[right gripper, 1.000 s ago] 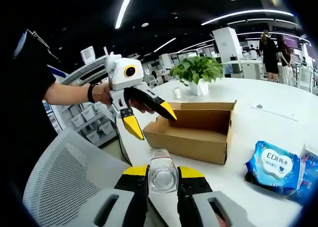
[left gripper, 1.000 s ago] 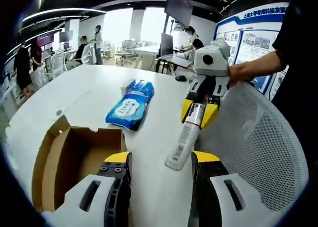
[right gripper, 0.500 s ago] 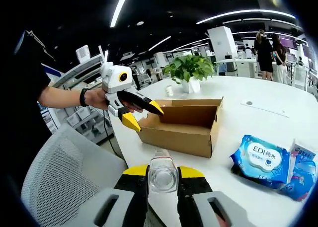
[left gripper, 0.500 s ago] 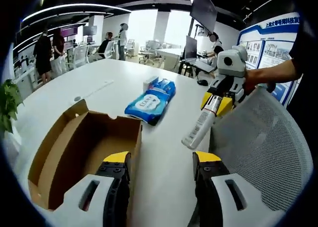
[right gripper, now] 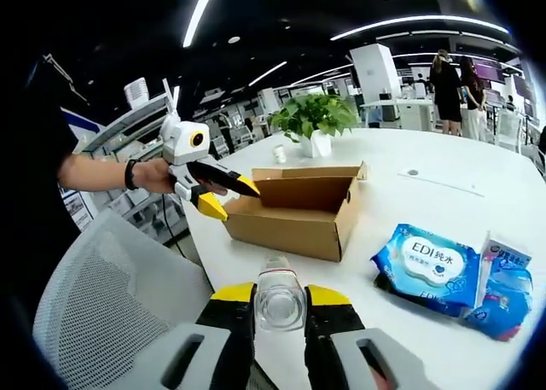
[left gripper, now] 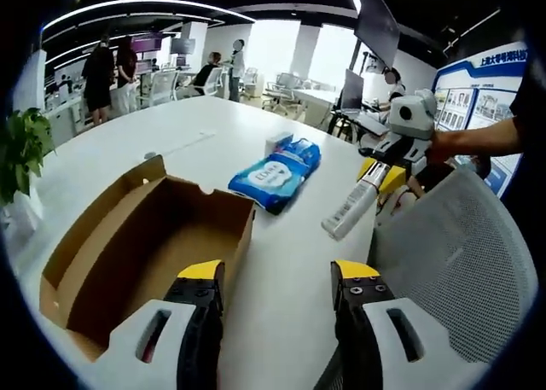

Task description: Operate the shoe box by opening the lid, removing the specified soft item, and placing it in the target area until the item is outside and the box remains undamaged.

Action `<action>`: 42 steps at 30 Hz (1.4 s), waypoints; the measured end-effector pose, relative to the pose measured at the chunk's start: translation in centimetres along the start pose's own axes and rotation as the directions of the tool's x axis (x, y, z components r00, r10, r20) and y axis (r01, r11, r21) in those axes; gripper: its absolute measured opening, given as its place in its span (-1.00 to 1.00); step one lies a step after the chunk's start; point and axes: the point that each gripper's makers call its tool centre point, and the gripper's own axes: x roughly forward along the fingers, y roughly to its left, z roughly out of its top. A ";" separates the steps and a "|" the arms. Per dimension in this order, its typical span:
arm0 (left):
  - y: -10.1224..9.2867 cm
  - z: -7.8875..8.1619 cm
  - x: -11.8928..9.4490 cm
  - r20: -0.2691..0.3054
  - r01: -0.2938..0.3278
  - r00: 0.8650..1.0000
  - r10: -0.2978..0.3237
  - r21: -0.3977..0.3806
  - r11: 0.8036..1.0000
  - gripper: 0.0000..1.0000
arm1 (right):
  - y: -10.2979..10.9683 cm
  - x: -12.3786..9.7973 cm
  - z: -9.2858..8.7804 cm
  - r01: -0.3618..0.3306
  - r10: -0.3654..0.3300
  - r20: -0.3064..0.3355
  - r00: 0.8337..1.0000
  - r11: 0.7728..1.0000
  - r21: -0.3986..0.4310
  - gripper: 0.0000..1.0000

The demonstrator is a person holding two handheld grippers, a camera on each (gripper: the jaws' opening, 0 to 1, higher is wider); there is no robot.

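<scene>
An open brown cardboard shoe box (left gripper: 128,253) (right gripper: 290,211) lies on the white table (left gripper: 171,147), and what shows of its inside is bare. My left gripper (left gripper: 277,275) is open beside the box's near corner; in the right gripper view the left gripper (right gripper: 223,194) hangs at the box's left end. My right gripper (right gripper: 280,294) is shut on a clear plastic bottle (right gripper: 279,300); in the left gripper view that bottle (left gripper: 351,206) slants over the table edge. A blue wet-wipes pack (left gripper: 275,175) (right gripper: 428,264) lies past the box.
A white mesh chair back (left gripper: 452,262) (right gripper: 111,305) stands close against the table edge. A smaller blue-and-white packet (right gripper: 505,279) lies beside the wipes. A potted plant (right gripper: 314,121) stands beyond the box. People and desks fill the office behind.
Both views have pulled back from the table. The right gripper with the bottle has drawn farther right and away from the box. The box now takes up more of the left gripper view.
</scene>
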 end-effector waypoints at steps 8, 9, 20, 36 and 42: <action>-0.4 0.3 0.3 0.017 -0.027 0.999 0.028 -0.024 0.999 0.03 | -1.4 -1.0 0.1 0.004 -0.004 -0.009 1.000 1.000 -0.012 -0.66; -0.4 0.3 0.4 0.020 -0.031 0.999 0.032 -0.026 0.999 0.02 | -1.8 -1.0 0.0 0.004 -0.004 -0.013 1.000 1.000 -0.015 -0.66; -0.9 0.1 0.7 0.023 -0.066 0.997 0.067 -0.061 0.996 0.01 | -5.1 -2.1 1.1 0.011 -0.012 -0.026 1.000 0.999 -0.046 -0.66; -1.4 -0.3 0.9 0.023 -0.117 0.992 0.120 -0.101 0.988 0.00 | -9.9 -3.7 2.0 0.046 -0.048 -0.032 0.998 0.998 -0.045 -0.66; -1.4 -0.3 0.7 0.026 -0.139 0.989 0.143 -0.117 0.983 0.00 | -11.1 -3.8 2.5 0.057 -0.058 -0.039 0.998 0.997 -0.045 -0.66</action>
